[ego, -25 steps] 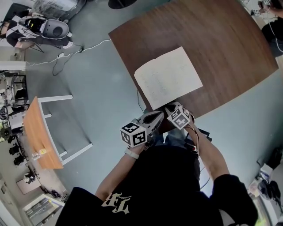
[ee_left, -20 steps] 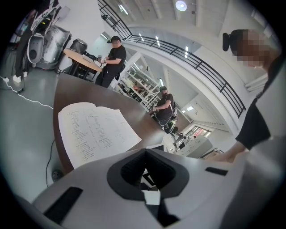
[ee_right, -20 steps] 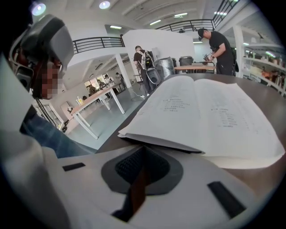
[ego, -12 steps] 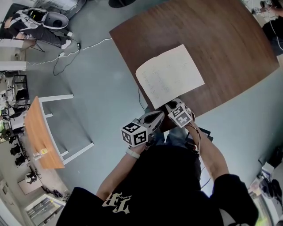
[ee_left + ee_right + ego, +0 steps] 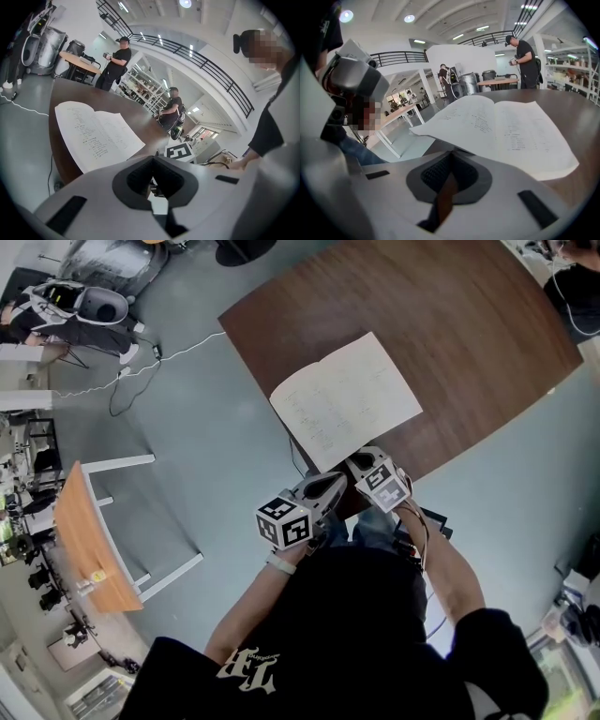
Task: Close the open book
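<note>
An open book [image 5: 345,401] with white printed pages lies flat on the dark brown table [image 5: 459,324], near its front edge. My left gripper [image 5: 328,489] and right gripper [image 5: 359,466] are side by side just short of the book's near corner, over the table edge. In the left gripper view the book [image 5: 96,133] lies ahead to the left of the left gripper [image 5: 152,160], whose jaws are shut with nothing between them. The right gripper view has the book [image 5: 506,126] close in front of the right gripper [image 5: 451,155], also shut and empty. Neither gripper touches the book.
On the floor to the left stands a small orange-topped table [image 5: 84,535] with a white frame. A white cable [image 5: 159,348] runs to equipment [image 5: 84,301] at the top left. People [image 5: 115,61] stand beyond the table's far side.
The table and book sit slightly further left in the head view, a shift of the camera. Both grippers stay shut near the same spot by the book's near corner.
</note>
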`<state>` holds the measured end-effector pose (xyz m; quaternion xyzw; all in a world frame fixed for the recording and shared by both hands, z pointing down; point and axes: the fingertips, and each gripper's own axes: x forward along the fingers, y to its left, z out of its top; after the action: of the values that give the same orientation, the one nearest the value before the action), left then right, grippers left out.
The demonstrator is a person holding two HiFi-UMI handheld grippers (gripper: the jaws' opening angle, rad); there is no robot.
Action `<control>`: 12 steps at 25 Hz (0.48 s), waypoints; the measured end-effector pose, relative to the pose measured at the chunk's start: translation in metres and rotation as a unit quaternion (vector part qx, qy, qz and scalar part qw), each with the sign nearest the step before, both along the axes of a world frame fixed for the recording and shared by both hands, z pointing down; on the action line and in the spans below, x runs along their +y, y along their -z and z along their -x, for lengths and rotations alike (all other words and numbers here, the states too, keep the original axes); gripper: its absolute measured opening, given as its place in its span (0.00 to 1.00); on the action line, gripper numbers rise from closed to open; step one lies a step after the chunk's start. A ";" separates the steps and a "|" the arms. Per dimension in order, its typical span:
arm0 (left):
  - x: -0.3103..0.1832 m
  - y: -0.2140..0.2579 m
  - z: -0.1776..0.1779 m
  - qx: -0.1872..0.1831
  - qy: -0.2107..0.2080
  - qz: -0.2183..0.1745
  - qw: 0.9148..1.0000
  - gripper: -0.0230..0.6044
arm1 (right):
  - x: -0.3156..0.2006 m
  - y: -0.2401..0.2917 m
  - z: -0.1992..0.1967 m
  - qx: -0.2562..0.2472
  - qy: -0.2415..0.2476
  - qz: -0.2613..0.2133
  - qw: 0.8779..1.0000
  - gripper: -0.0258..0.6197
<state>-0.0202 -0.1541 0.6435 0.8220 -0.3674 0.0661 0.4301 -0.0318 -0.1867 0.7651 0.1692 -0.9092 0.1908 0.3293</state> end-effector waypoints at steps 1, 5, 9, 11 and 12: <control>-0.002 0.000 -0.002 -0.001 -0.002 -0.001 1.000 0.04 | -0.002 0.002 -0.002 -0.002 -0.002 -0.002 1.000 0.02; -0.005 0.000 -0.007 -0.001 -0.011 -0.005 1.000 0.04 | -0.006 0.010 -0.006 -0.012 -0.014 -0.010 1.000 0.02; -0.006 0.002 -0.015 0.001 -0.020 -0.004 1.000 0.04 | -0.012 0.018 -0.014 -0.017 -0.024 -0.018 0.999 0.02; -0.005 0.002 -0.018 0.001 -0.024 -0.003 1.000 0.04 | -0.013 0.021 -0.017 -0.018 -0.028 -0.022 0.999 0.02; -0.004 0.002 -0.019 0.001 -0.027 -0.003 1.000 0.04 | -0.013 0.023 -0.018 -0.019 -0.031 -0.023 0.999 0.02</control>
<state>-0.0009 -0.1578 0.6412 0.8328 -0.3452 0.0760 0.4261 -0.0138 -0.2001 0.7426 0.2013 -0.9136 0.1828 0.3022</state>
